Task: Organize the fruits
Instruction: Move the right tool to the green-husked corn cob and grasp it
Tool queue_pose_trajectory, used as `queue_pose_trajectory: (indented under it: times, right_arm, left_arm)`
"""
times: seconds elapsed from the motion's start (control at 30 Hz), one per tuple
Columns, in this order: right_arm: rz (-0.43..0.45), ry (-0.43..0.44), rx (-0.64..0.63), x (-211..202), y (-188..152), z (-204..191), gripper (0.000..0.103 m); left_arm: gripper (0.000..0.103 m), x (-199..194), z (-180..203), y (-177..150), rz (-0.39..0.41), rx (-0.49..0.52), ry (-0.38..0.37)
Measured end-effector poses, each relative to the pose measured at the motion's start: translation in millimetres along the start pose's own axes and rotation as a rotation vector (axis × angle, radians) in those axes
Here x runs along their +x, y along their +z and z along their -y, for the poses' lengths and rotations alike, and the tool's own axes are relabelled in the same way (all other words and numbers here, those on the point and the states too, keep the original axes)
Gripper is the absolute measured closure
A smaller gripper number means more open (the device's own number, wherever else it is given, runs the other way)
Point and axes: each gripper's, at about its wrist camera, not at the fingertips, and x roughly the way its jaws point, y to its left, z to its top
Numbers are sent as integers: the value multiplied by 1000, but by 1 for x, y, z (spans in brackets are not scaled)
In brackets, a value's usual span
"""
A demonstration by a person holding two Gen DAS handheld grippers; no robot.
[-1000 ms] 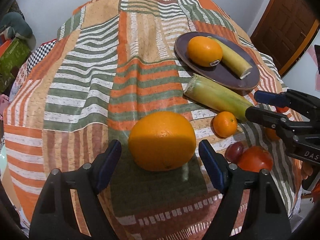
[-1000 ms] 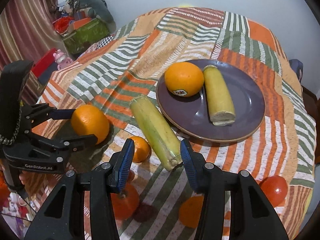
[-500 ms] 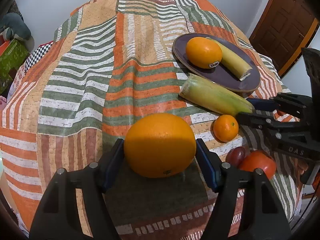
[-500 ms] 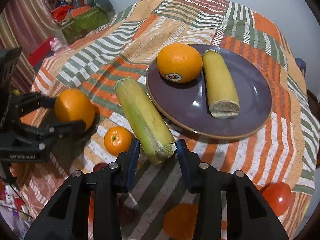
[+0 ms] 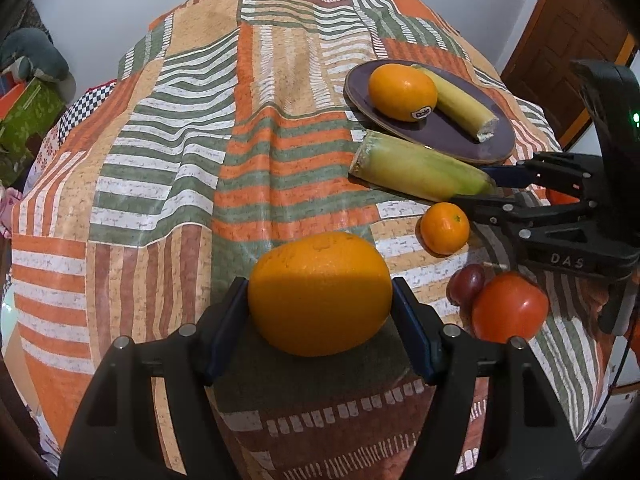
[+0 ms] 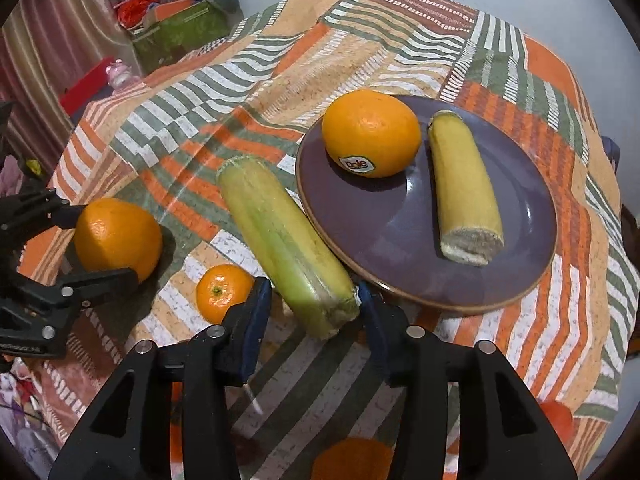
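My left gripper (image 5: 320,320) is shut on a large orange (image 5: 320,294), both blue pads against its sides; the orange also shows in the right wrist view (image 6: 118,236). My right gripper (image 6: 314,312) straddles the near end of a green-yellow corn cob (image 6: 284,240) lying beside the plate; one pad touches it, the other stands slightly off. A purple plate (image 6: 404,248) holds a stickered orange (image 6: 370,132) and a peeled banana piece (image 6: 464,188). A small tangerine (image 6: 222,290) lies left of the cob.
A red tomato (image 5: 508,308) and a dark grape (image 5: 466,282) lie on the striped tablecloth (image 5: 200,160) near the right gripper (image 5: 492,184). Another orange fruit (image 6: 352,458) sits below the right gripper. Clutter and a green box (image 6: 180,28) stand beyond the table.
My left gripper closed onto the large orange. My right gripper moved forward around the cob's near end and narrowed its jaws.
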Motion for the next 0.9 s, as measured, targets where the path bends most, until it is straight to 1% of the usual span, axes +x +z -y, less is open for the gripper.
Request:
queue_pose_trajectory:
  times: [0.13,0.2,0.33,0.5,0.6,0.77,0.83,0.9]
  right_arm:
    - [12,0,-38,-4,-6,-7,68]
    - [18,-4,-68,-8,-10,-13,70]
    - [10,28,-87,-13,-12,-19,72]
    - [-7,5,-116,-19,-20,-23,72]
    - [-19,-1,-103,-26,-28,-18,72]
    - [-46,-35,-98,-40,-38,-12,71]
    - [-56,-29,-83,-45,-38,-10,71]
    - [-30,-10,-75,-52,-35,-9,71]
  left_arm:
    - [33,0,-6,2,-4,-27,-19]
    - [33,-1,-7,2,-3,-32,-17]
    - [33,-3,-10,1,2,-42,-17]
    - [34,-8,-13,-4,6,-42,-17]
    - [34,-10,-14,-6,9,-45,-16]
    - [34,-12,-14,-8,10,-53,-17]
    - [34,-13,-14,-9,10,-54,-16]
    - [34,-12,-14,-9,10,-54,-17]
